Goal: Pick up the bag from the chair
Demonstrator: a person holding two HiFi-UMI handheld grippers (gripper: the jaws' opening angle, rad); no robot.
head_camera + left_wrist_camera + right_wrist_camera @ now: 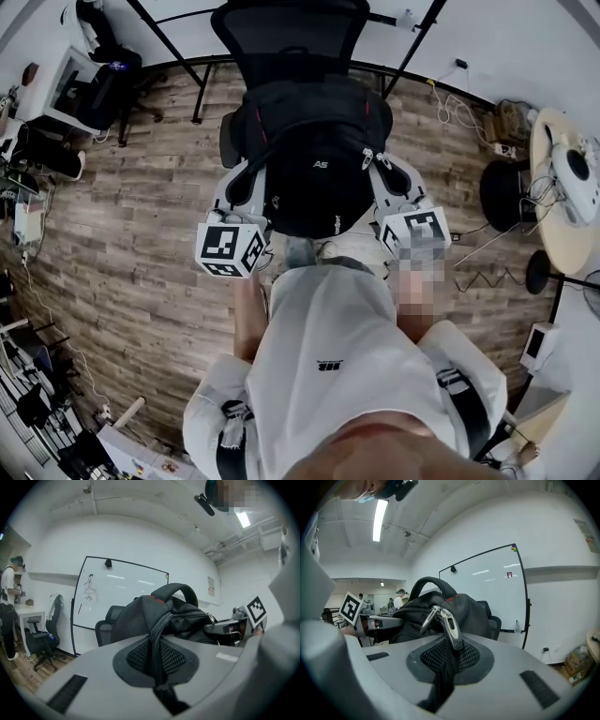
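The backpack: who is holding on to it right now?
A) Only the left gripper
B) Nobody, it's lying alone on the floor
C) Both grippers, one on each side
C: the left gripper and the right gripper are each shut on the fabric of the black backpack, one at each side of it.

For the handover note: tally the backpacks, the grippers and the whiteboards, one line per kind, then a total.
Black backpack: 1
Grippers clamped on it: 2, the left gripper and the right gripper
Whiteboard: 1
Total: 4
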